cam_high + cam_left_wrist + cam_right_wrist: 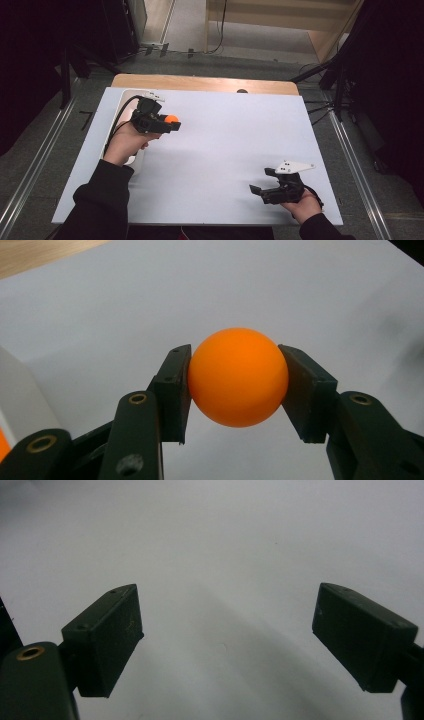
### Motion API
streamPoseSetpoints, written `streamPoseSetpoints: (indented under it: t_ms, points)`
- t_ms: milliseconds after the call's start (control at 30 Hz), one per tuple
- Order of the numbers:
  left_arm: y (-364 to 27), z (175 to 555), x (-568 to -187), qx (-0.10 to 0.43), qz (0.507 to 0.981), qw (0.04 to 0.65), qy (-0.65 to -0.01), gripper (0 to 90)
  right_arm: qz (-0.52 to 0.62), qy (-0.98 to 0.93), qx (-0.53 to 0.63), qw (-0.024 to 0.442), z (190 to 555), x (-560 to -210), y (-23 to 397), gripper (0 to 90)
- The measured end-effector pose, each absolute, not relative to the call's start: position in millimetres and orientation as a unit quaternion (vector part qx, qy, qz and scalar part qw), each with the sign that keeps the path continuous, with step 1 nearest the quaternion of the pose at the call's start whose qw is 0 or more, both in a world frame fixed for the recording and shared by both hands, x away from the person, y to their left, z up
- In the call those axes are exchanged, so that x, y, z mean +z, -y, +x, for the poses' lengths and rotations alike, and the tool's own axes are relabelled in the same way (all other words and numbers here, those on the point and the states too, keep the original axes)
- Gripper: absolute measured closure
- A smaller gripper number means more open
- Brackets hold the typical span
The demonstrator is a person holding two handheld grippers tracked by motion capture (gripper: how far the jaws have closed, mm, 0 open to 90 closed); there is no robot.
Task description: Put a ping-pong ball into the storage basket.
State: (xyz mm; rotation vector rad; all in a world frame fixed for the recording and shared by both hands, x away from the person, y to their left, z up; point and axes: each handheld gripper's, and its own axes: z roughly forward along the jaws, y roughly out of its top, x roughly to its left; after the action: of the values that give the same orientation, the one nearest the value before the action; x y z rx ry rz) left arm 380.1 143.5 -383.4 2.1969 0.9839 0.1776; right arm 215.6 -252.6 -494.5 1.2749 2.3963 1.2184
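The person's dark-sleeved forearms enter at the near edge of the high view, and the wide, pale lilac sheet-covered surface [225,150] is spread beneath them. At its far left corner a white, round-cornered tray [126,95] is seen, part hidden by the left hand. The right tool [260,189] is held low near the front right corner, its jaws spread wide with nothing between them. The left tool [172,122] is closed on the small, smooth orange plastic ball [238,377], which is carried above the surface just beside the tray. The pads are seated on opposite sides at the ball's widest line, so the hold looks sound. For a clean carry, the squeeze is best kept even and the tool level, since a hard round shell can be pushed out by any tilt or extra pressure.
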Motion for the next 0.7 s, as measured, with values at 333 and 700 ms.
streamPoseSetpoints:
  t_ms: [333, 700]
  points:
    - [-154, 380, -382, 0.079, 0.843, 0.355, -0.397, 50.6, 0.424, -0.804, 0.409, 0.079, 217, -494, 251, 11.2]
    - [-166, 383, -379, 0.098, 0.830, 0.354, -0.419, 50.6, 0.421, -0.806, 0.408, 0.079, 217, -495, 251, 11.2]
